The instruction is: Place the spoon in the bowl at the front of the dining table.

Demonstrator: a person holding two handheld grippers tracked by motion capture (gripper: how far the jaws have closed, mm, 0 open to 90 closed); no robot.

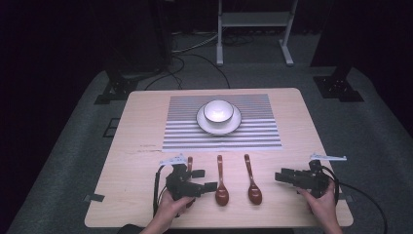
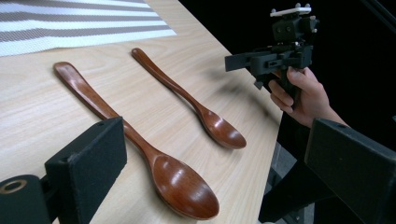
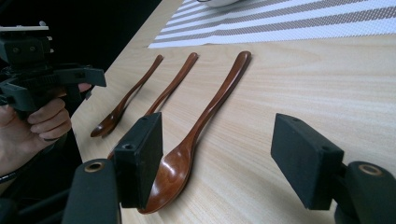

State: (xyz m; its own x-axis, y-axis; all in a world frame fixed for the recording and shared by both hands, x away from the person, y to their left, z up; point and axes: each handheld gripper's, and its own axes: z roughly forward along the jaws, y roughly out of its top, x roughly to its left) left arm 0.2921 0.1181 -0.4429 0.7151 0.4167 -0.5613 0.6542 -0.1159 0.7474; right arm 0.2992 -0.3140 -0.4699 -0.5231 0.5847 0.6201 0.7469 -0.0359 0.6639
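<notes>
The table (image 1: 136, 126) carries three brown wooden spoons in a row near its near edge, handles pointing toward the far edge and bowls toward the near edge. A striped placemat (image 1: 185, 136) lies at the middle of the far half, with a white plate (image 1: 202, 122) on it and a white bowl (image 1: 217, 111) on the plate.

The left tool (image 1: 204, 179) is held in the person's left hand (image 1: 171, 204) near the near-left part of the table. Its jaws are spread, with nothing between the pads, and point across the table toward the right edge. It sits over the left spoon (image 1: 190, 163), of which the handle end shows beyond it in the high view. In the left gripper view the middle spoon (image 2: 140, 144) lies just ahead of the jaws, untouched, and the right spoon (image 2: 196, 109) lies beyond it.

The right tool (image 1: 285, 176) is held in the person's right hand (image 1: 324, 202) near the near-right corner. Its jaws are spread wide and empty, and point toward the left edge. In the right gripper view the right spoon lies flat on the table ahead of the jaws, its bowl partly behind the left-hand pad; whether the pad touches it cannot be told. All three spoons rest flat on the table, apart from one another.
</notes>
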